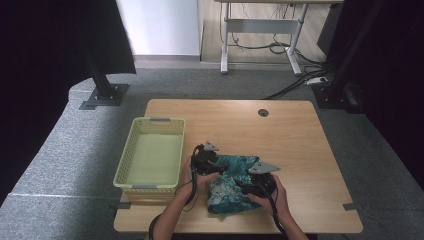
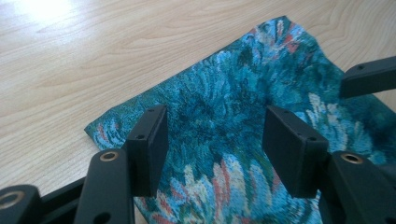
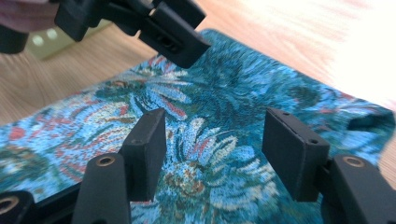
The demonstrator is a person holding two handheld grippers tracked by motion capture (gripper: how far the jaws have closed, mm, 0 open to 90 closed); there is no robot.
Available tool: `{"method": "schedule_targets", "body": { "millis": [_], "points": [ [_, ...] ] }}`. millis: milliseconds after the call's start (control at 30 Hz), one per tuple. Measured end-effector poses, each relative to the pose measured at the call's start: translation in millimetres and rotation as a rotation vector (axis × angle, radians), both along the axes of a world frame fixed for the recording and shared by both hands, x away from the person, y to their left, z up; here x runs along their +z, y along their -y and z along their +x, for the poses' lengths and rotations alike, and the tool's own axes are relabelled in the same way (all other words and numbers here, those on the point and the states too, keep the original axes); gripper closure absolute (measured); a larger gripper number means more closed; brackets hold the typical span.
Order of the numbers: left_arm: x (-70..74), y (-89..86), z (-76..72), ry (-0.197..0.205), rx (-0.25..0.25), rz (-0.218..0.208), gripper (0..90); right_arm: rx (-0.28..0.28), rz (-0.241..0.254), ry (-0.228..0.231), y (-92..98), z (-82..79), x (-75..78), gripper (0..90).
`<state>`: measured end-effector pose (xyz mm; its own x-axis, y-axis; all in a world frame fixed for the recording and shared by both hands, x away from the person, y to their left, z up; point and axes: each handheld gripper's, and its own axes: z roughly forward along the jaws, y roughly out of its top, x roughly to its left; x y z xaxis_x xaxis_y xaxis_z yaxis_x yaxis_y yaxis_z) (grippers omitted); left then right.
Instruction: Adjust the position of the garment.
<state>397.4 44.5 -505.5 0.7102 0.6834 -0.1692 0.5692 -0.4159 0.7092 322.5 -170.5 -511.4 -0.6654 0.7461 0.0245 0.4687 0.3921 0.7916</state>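
Note:
A teal cloth with a floral print (image 1: 229, 186) lies rumpled on the wooden table (image 1: 285, 135), near its front edge. My left gripper (image 1: 218, 167) hovers at the cloth's left side, jaws open. In the left gripper view the cloth (image 2: 219, 107) lies flat below my left gripper (image 2: 215, 128), with nothing between the pads. My right gripper (image 1: 246, 188) is over the cloth's right part, also open. In the right gripper view the cloth (image 3: 210, 140) spreads under my right gripper (image 3: 215, 135), and the left gripper (image 3: 161, 25) reaches in from the upper left.
A pale yellow-green plastic basket (image 1: 150, 121) with nothing in it stands on the table's left part, just beside my left hand; its wall (image 3: 42, 43) appears in the right gripper view. A round cable hole (image 1: 263, 112) is near the table's far edge.

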Motion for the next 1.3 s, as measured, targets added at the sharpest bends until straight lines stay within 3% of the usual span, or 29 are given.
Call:
{"method": "schedule_targets", "body": {
  "millis": [200, 300, 600, 967, 1300],
  "points": [
    [-6.1, 0.1, 3.7, -0.018, 0.017, 0.001, 42.0, 0.025, -0.047, -0.048, -8.4, 6.9, -12.6, 37.7],
    [-8.9, -2.0, 4.3, -0.023, 0.026, -0.002, 42.1, 0.023, -0.086, -0.050, -9.0, 4.1, -18.7, 37.3],
    [-16.6, -6.2, 8.2, -0.043, 0.066, 0.015, 42.6, 0.019, -0.121, -0.054, -5.1, -2.5, -29.4, 36.7],
    [-27.5, -5.9, 10.7, -0.069, 0.082, 0.054, 42.9, 0.008, -0.109, -0.073, 4.3, -3.9, -36.0, 35.5],
    [-29.2, -6.0, 13.0, -0.069, 0.090, 0.053, 43.6, 0.007, -0.105, -0.079, 4.8, -2.7, -36.6, 34.6]
  ]
}}
